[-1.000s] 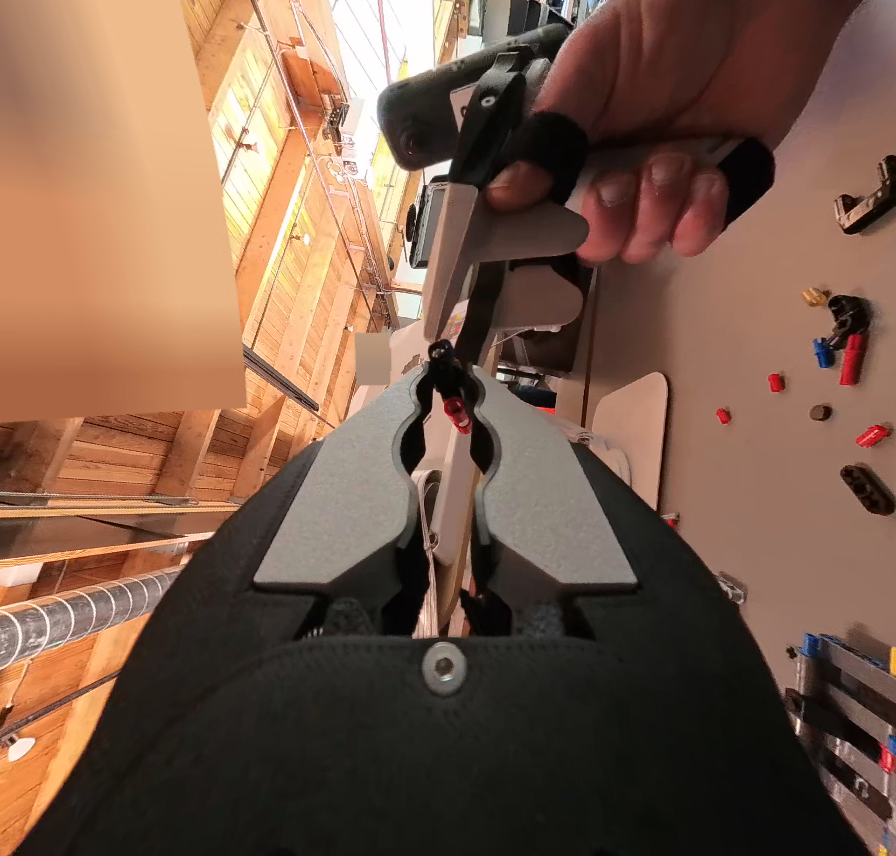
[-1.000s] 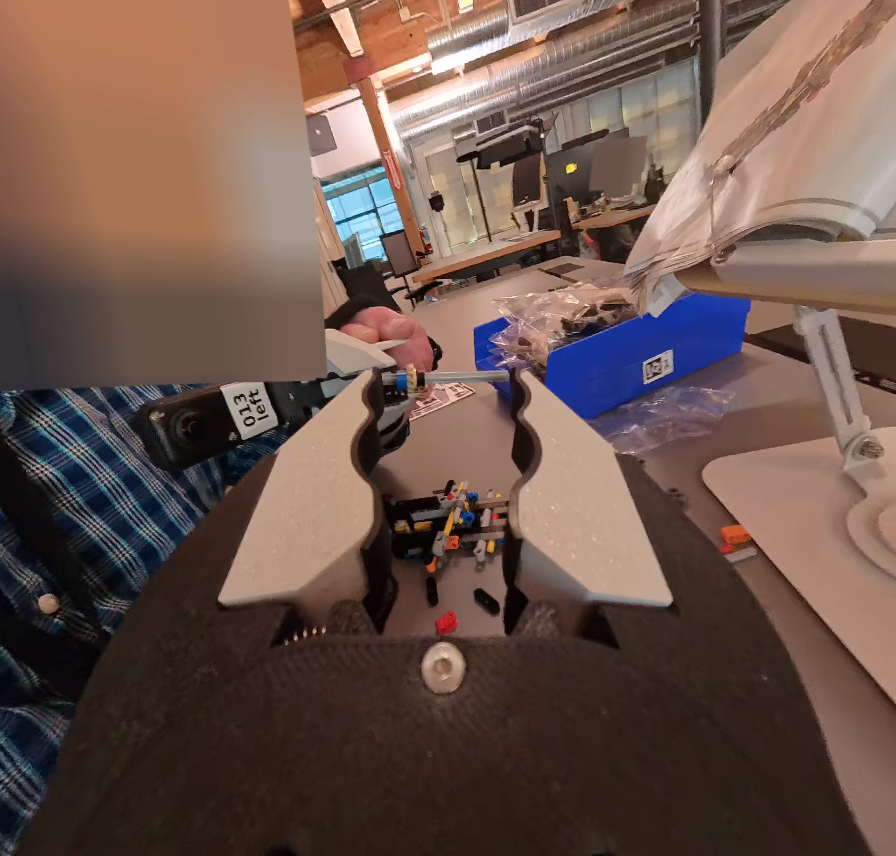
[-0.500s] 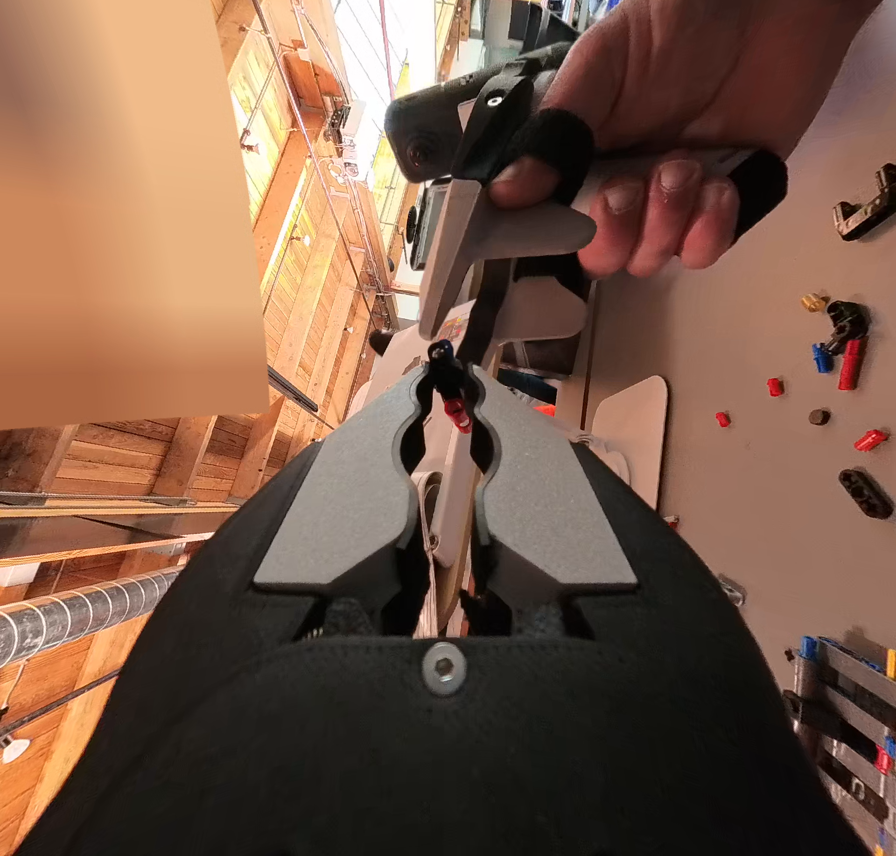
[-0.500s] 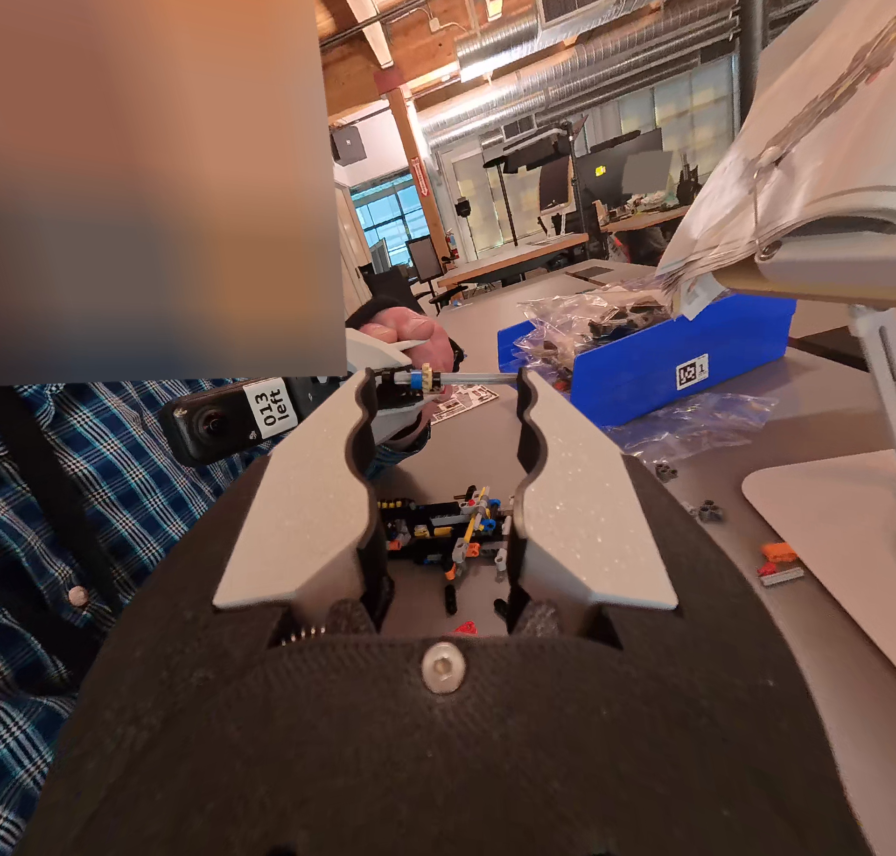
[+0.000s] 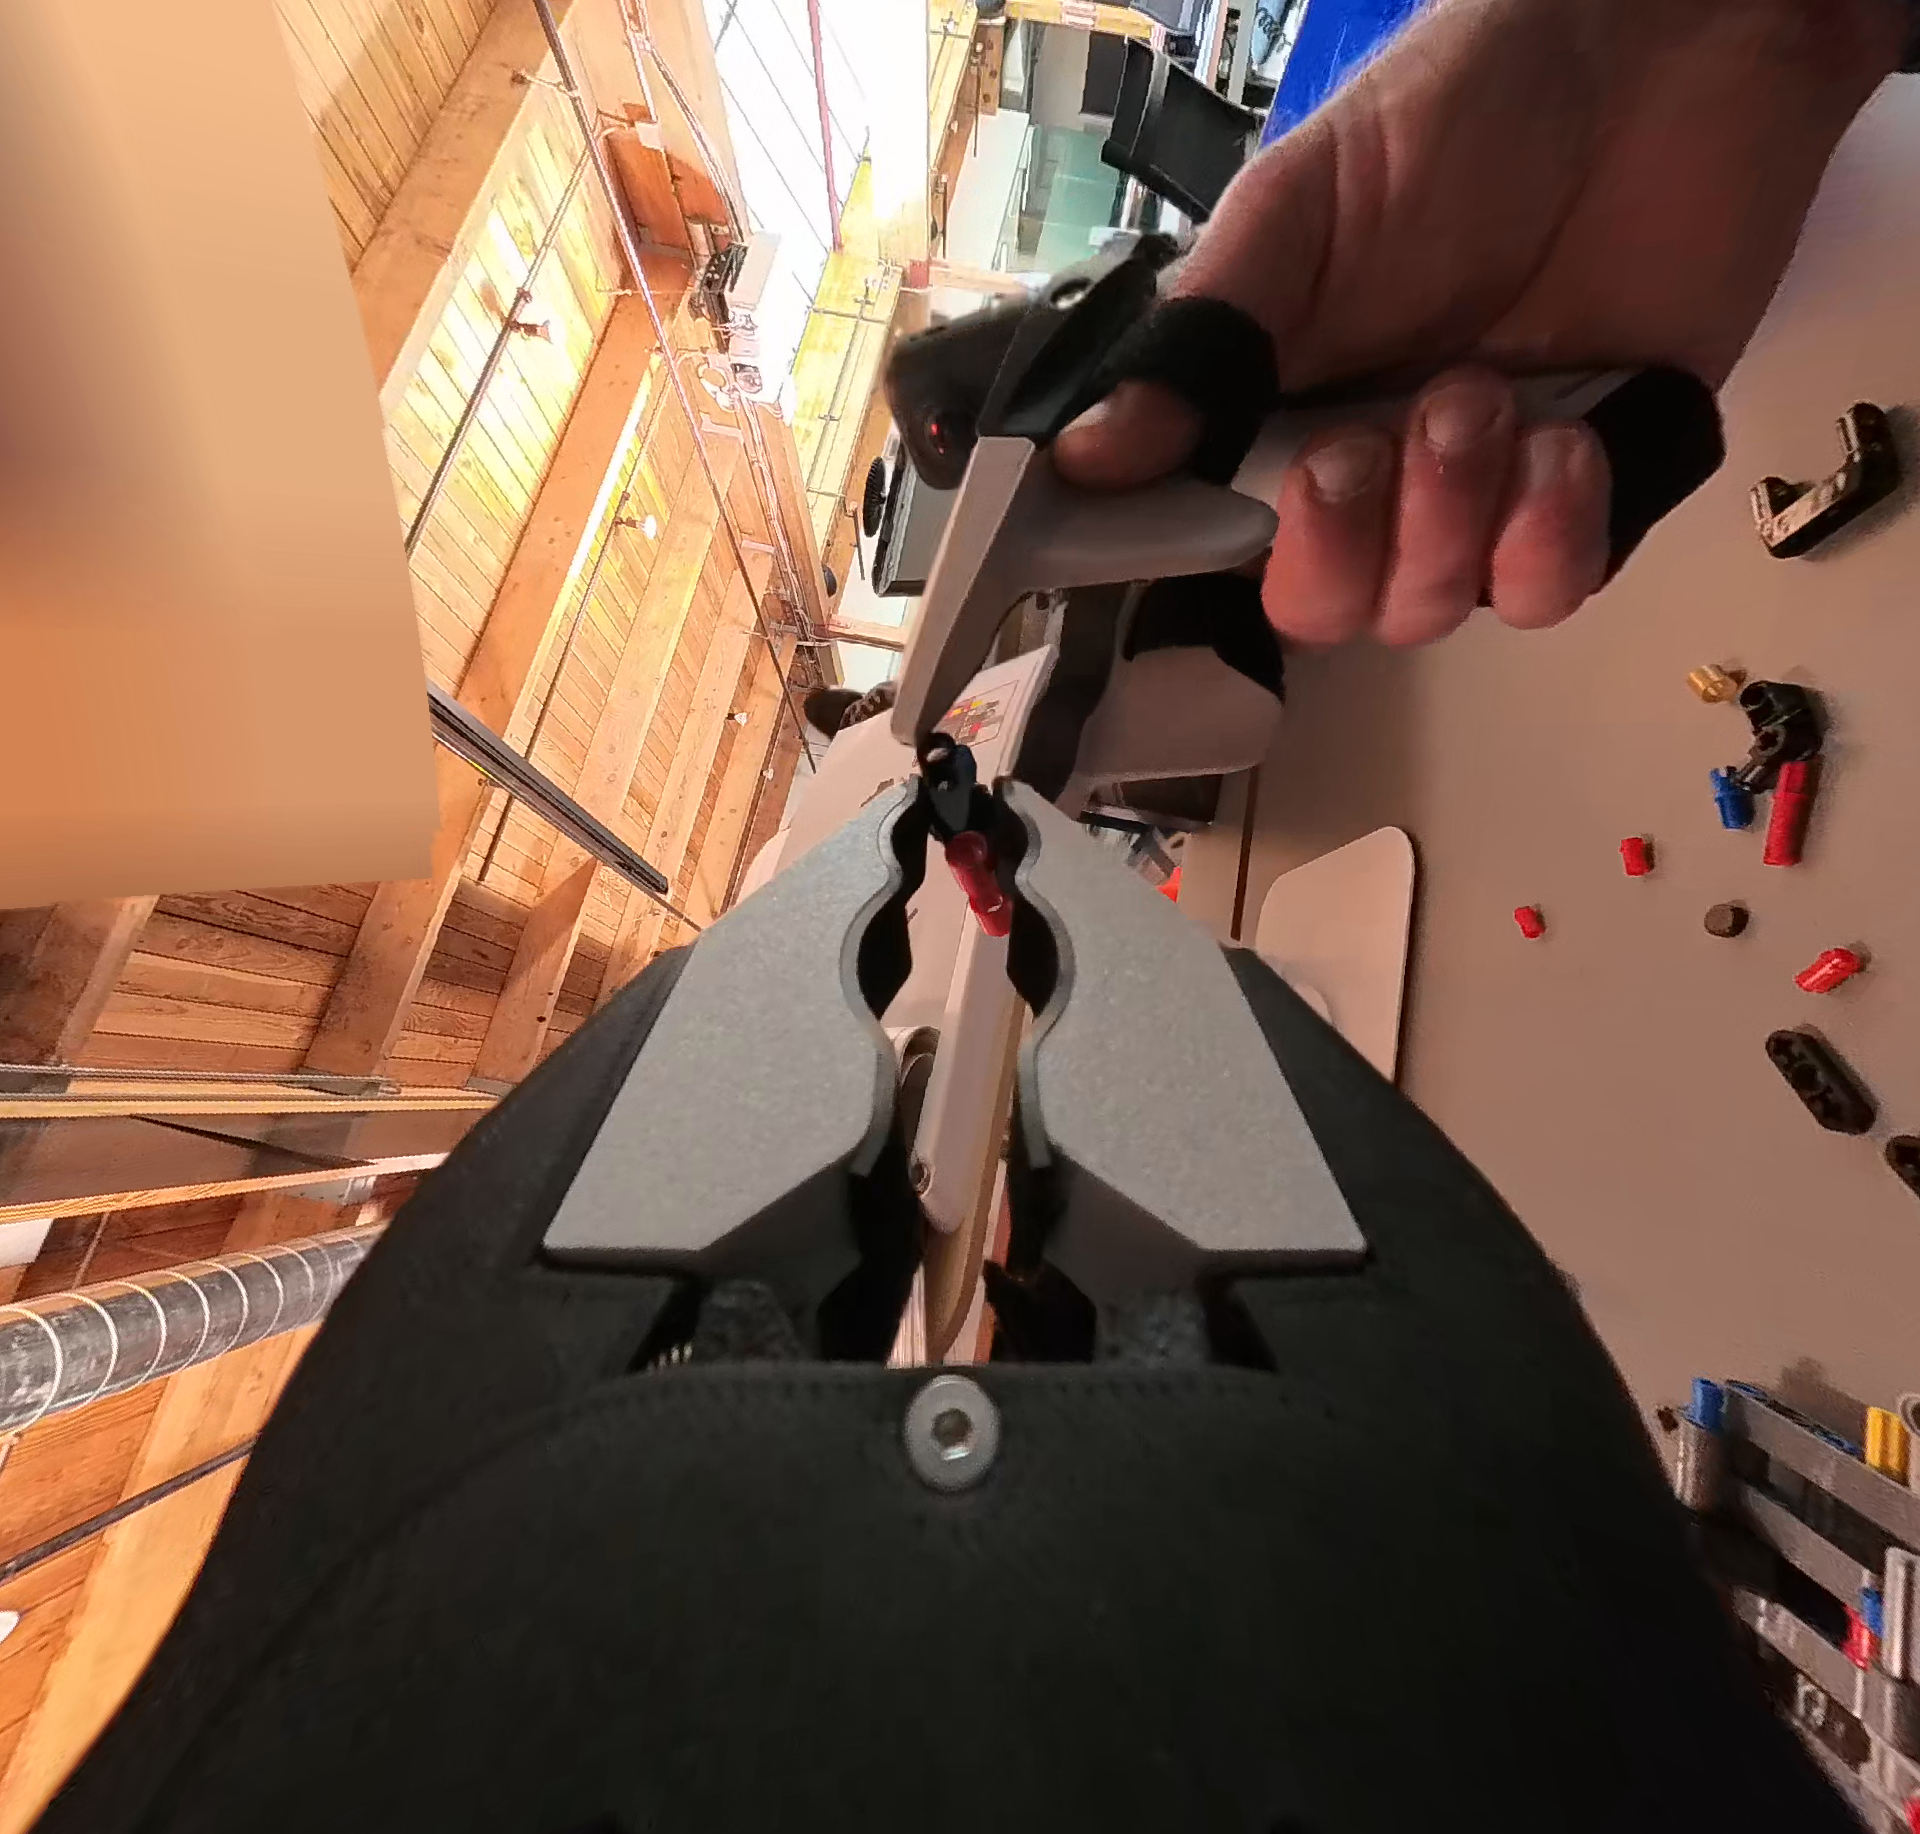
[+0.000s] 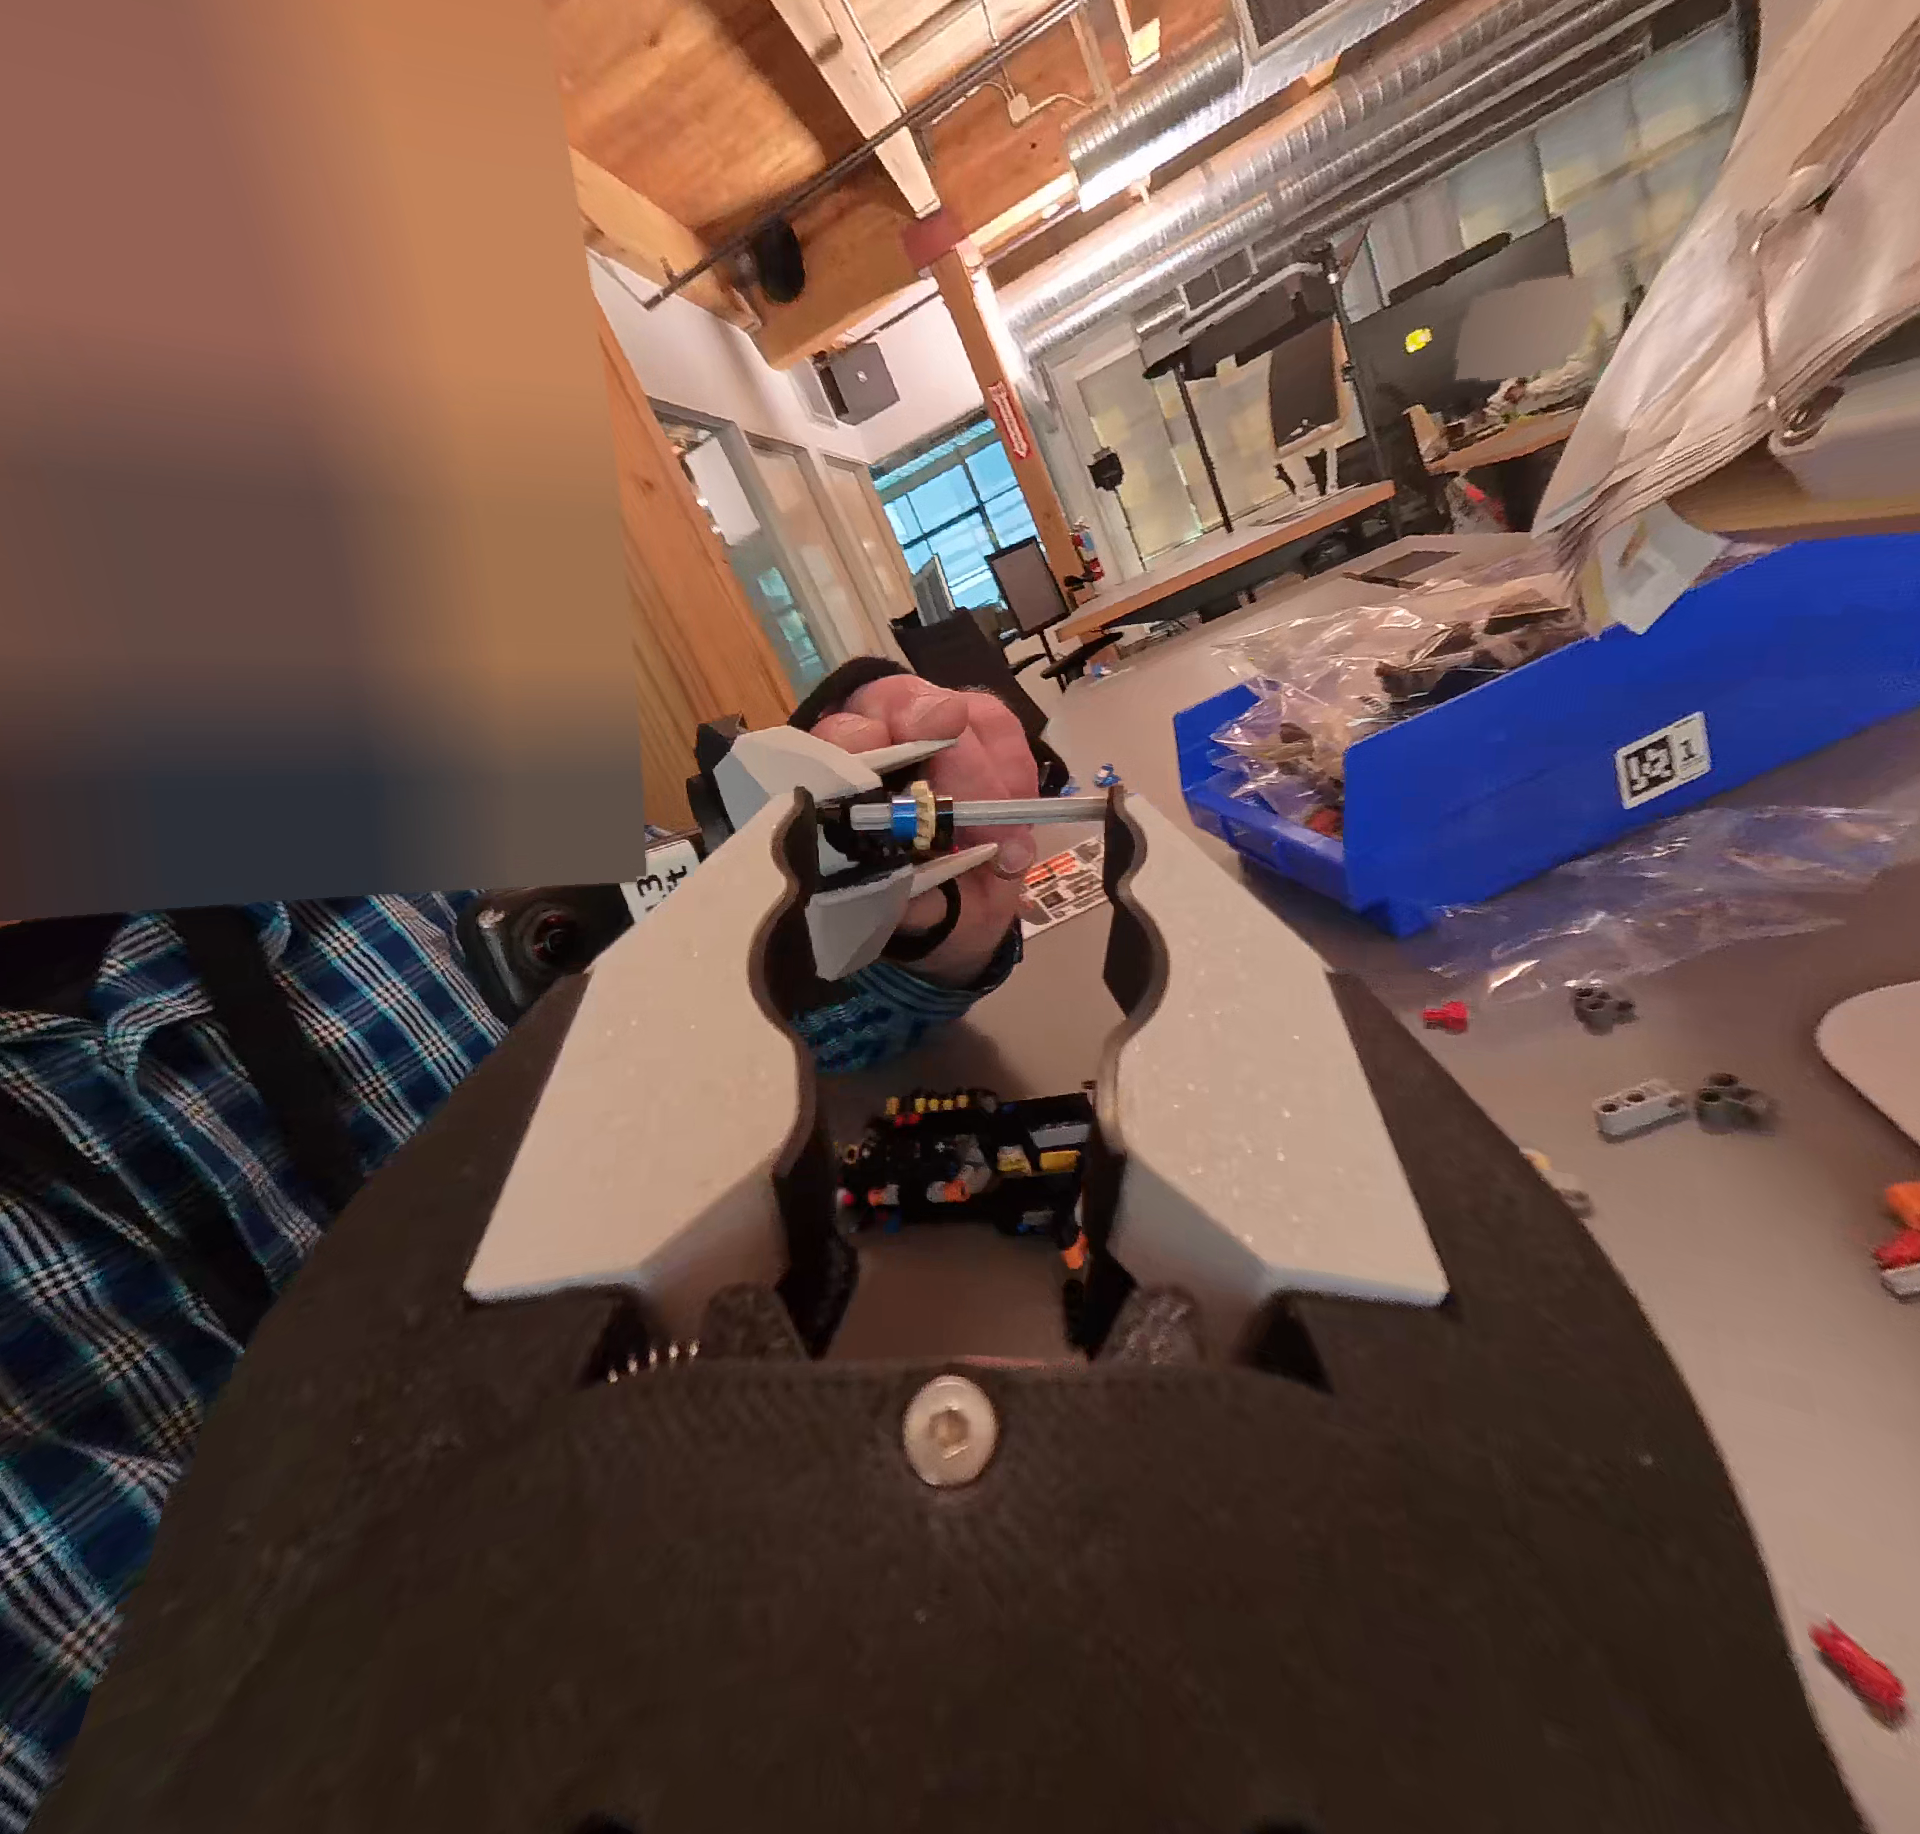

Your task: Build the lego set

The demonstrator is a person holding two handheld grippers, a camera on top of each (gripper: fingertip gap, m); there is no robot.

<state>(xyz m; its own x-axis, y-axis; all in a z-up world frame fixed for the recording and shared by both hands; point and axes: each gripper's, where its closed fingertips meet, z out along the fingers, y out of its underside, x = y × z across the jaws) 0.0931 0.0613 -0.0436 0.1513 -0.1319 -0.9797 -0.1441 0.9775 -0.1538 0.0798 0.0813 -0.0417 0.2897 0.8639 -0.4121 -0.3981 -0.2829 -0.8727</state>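
Lego axle (image 6: 1003,811), grey with a blue bush and a tan gear on it, is spanning the right gripper (image 6: 956,816) tips, left end against the left fingertip (image 6: 795,823), right end touching the right one, so it's getting pinched endwise. The left gripper (image 5: 961,823) is clenching a small black-and-red connector piece (image 5: 968,839) right at its fingertips. Beyond those tips the person's hand (image 5: 1475,330) is gripping the other tool. Off to the right of the fingers, loose pieces (image 5: 1782,797) are lying on the grey table (image 5: 1558,1213). Between the right gripper's fingers, lower down, the half-built black model (image 6: 971,1161) is sitting on the table; right of them there's a blue bin (image 6: 1558,756).
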